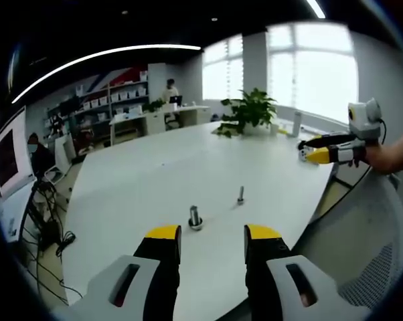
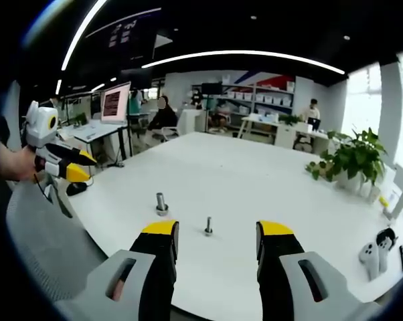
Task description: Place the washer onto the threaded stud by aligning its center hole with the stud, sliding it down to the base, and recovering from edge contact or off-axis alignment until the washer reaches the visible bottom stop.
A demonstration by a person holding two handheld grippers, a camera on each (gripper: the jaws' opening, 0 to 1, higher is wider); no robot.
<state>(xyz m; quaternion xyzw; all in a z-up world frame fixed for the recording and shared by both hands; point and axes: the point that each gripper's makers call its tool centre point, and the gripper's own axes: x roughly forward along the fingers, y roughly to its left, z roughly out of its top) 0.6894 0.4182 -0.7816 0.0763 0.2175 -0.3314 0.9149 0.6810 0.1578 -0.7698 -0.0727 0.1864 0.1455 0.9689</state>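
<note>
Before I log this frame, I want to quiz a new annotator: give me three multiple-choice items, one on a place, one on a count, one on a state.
1. Where does the thick stud stand?
A. On the white table, nearer the left claw than the thin stud
B. Behind the plant
C. On the chair

2. How many small upright metal parts stand on the table ahead of the left claw?
A. One
B. Two
C. Four

3. How is the left claw?
A. Shut on a washer
B. Open and empty
C. Shut on nothing

Key: A, it stands just beyond the jaw tips; B, only the two studs stand there; B, a bare gap parts the jaws.
</note>
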